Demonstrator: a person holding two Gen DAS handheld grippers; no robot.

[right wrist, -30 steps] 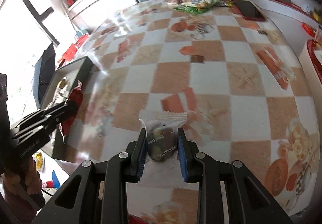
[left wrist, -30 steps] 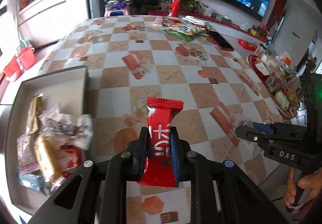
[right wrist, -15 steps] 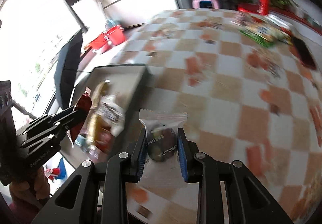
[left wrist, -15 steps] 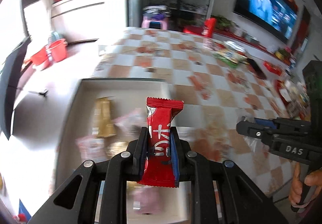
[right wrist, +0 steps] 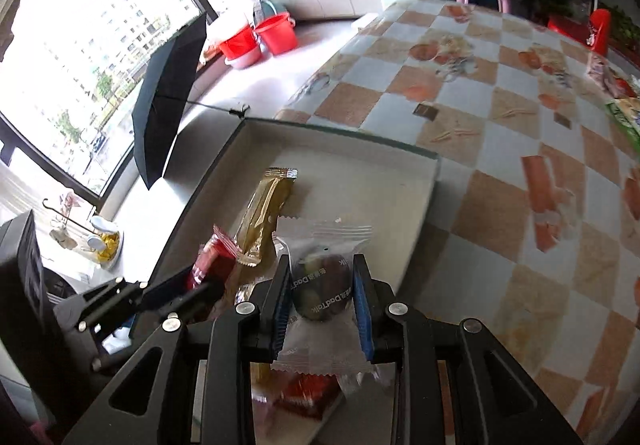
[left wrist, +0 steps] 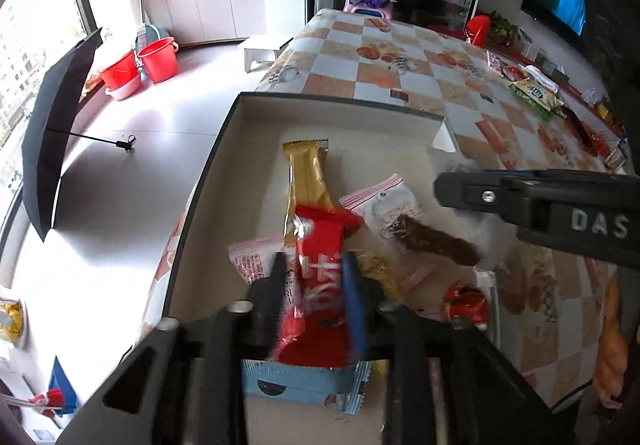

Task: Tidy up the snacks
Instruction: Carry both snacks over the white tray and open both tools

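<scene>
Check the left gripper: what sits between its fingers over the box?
The red snack packet sits between the left gripper fingers as its jaws open, above the snacks piled in the box; the left wrist view shows this.

Left gripper (left wrist: 314, 285) angled down, jaws opening, right gripper (right wrist: 322, 295) clamped.

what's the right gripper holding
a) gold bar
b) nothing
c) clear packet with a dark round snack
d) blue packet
c: the right gripper is shut on a clear packet with a dark round snack inside, above the box; the gold bar lies in the box.
</scene>
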